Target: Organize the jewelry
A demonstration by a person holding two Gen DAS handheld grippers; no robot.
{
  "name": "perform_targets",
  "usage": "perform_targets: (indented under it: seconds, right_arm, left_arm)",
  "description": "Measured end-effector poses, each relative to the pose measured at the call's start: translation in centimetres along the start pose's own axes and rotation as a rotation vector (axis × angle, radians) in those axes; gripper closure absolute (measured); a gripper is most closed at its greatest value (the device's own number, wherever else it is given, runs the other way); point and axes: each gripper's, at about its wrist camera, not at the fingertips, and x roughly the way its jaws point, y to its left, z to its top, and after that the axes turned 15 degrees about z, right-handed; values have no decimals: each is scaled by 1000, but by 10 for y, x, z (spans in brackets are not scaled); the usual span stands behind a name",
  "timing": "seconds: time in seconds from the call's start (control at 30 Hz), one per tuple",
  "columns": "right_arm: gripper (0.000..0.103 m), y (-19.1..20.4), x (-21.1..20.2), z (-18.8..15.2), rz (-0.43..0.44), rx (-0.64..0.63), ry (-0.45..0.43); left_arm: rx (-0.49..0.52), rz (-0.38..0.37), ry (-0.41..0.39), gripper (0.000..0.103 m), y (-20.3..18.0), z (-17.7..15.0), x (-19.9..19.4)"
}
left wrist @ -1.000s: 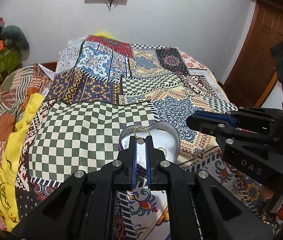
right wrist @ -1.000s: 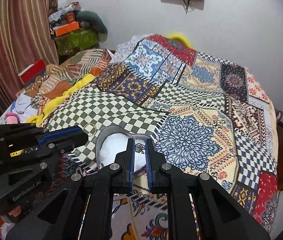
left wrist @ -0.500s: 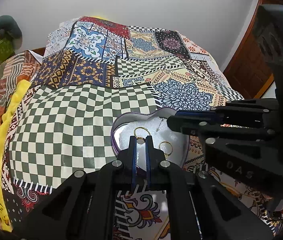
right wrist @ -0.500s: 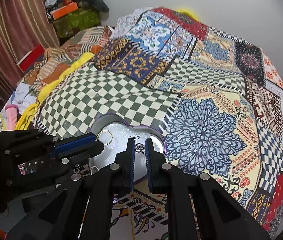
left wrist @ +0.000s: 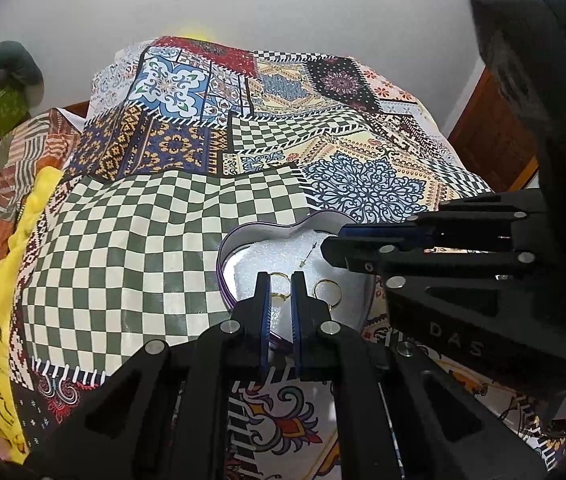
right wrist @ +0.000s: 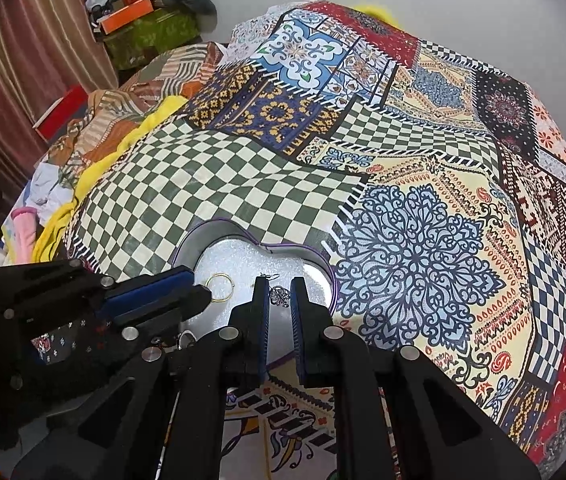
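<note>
I count one heart-shaped tin (left wrist: 239, 240) on the bed, two gold hoop earrings (left wrist: 325, 291) inside it, one silver filigree earring (right wrist: 279, 295), one thin pin (left wrist: 308, 255), and my two tongs (left wrist: 281, 282).

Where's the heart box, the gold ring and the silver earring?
heart box (left wrist: 225, 252), left wrist view, left wall
gold ring (right wrist: 221, 287), right wrist view, hoop's edge
silver earring (right wrist: 279, 295), right wrist view, filigree middle

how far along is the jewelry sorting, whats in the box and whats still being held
Done: one gold hoop already lies on the white foam of the heart-shaped box. In hand: the left gripper holds a second gold hoop and the right gripper a silver filigree earring, both over the box. Left: releasing both; no other loose jewelry shows on the bedspread.
</note>
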Motion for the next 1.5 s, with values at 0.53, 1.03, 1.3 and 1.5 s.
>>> perform_targets:
  seconds: [0.53,1.03,1.3,1.5]
  right_arm:
    - [78,25,-42,-20,-80,-56,-63]
    - [78,33,-129,-63,-110,-50,-235]
    - [78,26,-155,-99,-114,-30,-294]
    - [69,7,-147,-125,-127,18,-262]
  left_arm:
    - [-28,60,-26,96,15,-15,-44]
    - [5,42,-109,86,-8,-22,-113]
    - [78,7,-111,86,-48,-35,-123]
    - [120,-27,-71,80,-76,-49,-113]
